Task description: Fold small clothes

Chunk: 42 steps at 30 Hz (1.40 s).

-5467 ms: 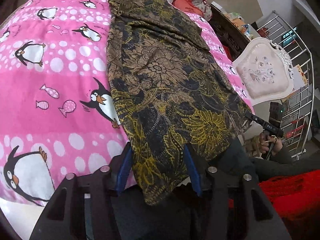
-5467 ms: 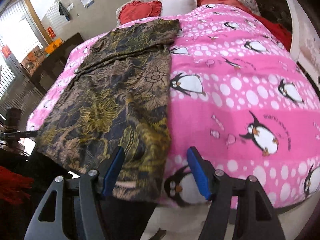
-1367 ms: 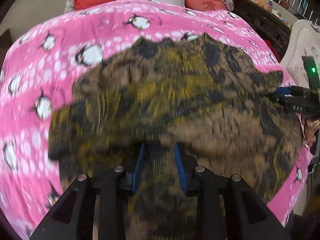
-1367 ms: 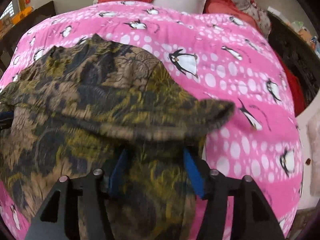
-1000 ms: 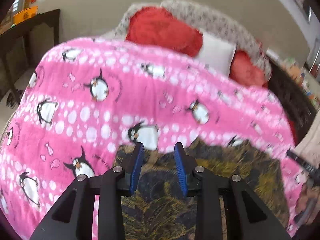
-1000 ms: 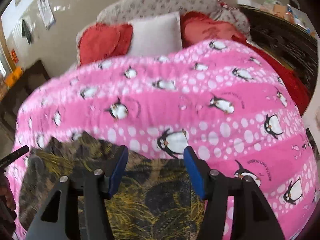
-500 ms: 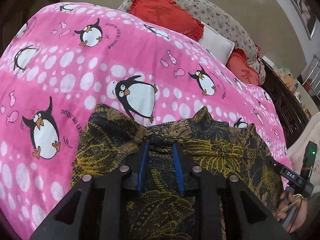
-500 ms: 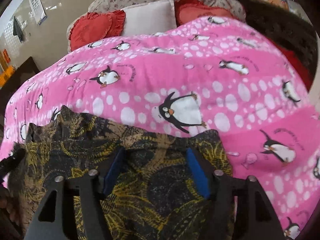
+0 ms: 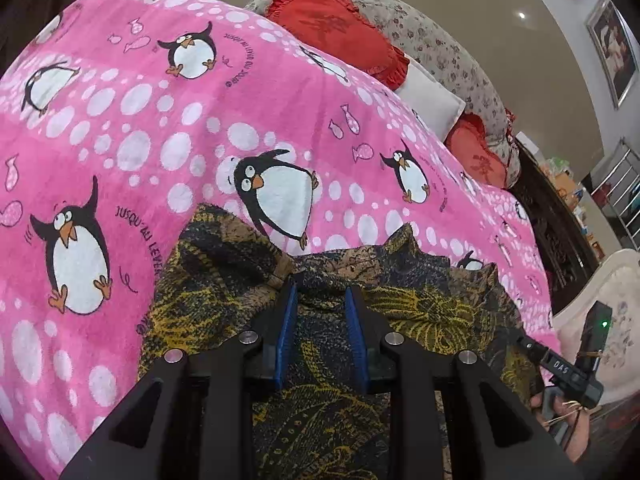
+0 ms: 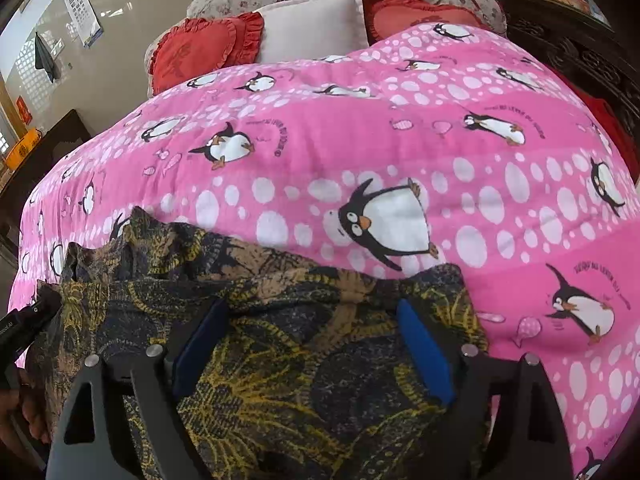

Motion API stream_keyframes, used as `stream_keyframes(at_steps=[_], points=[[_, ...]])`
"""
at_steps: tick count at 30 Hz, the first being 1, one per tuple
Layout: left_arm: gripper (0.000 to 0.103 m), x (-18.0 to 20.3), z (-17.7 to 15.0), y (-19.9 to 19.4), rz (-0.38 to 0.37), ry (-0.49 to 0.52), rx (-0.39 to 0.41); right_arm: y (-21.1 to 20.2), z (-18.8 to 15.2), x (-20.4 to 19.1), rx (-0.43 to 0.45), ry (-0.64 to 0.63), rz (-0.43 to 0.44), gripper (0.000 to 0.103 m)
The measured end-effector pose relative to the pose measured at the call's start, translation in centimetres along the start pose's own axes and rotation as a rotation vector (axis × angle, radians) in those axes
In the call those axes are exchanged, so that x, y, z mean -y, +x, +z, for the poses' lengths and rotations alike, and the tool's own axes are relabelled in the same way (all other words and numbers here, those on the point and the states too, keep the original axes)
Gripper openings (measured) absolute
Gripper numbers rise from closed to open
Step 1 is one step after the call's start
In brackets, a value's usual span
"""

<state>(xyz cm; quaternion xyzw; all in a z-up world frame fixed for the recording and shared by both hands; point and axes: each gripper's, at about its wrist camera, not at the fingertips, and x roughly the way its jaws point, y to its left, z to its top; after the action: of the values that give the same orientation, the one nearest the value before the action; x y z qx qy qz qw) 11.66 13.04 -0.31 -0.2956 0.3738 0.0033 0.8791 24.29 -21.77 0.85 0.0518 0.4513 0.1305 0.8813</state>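
Observation:
A dark garment with gold and brown flower print (image 9: 420, 304) lies folded over on the pink penguin blanket (image 9: 200, 120), its doubled far edge bunched and wrinkled. My left gripper (image 9: 320, 288) sits low on that edge near the left corner, shut on a ridge of the cloth between its blue pads. In the right wrist view the garment (image 10: 280, 392) spreads under my right gripper (image 10: 312, 306). Its jaws are opening wide; the cloth lies flat between and beneath the pads, and neither pad presses on it. The blanket (image 10: 360, 140) stretches beyond.
Red heart cushions (image 9: 340, 28) and a white pillow (image 10: 316, 28) lean on the flowered headboard (image 9: 440, 52) at the far end. Dark carved furniture (image 9: 560, 232) and a white chair (image 9: 600, 288) flank the bed's right side. A hand (image 9: 560, 420) holds the other gripper there.
The garment's near end was lifted and carried over onto its far half. Both grippers came down onto the bed, and the right jaws spread and let go of the cloth.

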Motion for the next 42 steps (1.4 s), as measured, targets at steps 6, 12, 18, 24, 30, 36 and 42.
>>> stream_keyframes(at_steps=[6,12,18,24,30,36,42], points=[[0.006,-0.35,-0.07,-0.18,-0.005,-0.008,0.006,0.39,0.06,-0.42,-0.017,-0.014,0.01,0.098],[0.006,-0.37,0.05,-0.21,-0.011,-0.012,0.004,0.61,0.18,-0.59,-0.028,-0.02,0.012,0.099],[0.006,-0.39,0.04,-0.19,-0.009,-0.01,0.003,0.83,0.2,-0.7,-0.034,-0.019,0.022,0.102],[0.006,-0.35,0.09,-0.17,-0.011,-0.013,0.004,0.78,0.12,-0.47,-0.024,-0.007,0.043,0.103],[0.006,-0.33,0.05,-0.16,-0.017,-0.018,0.005,0.68,0.1,-0.14,-0.02,0.013,0.065,0.103],[0.006,-0.39,0.0,-0.15,-0.021,-0.022,0.005,0.78,0.16,-0.23,-0.027,-0.004,0.05,0.103],[0.006,-0.38,-0.01,-0.14,-0.024,-0.024,0.006,0.75,0.21,-0.23,-0.026,-0.005,0.047,0.103]])
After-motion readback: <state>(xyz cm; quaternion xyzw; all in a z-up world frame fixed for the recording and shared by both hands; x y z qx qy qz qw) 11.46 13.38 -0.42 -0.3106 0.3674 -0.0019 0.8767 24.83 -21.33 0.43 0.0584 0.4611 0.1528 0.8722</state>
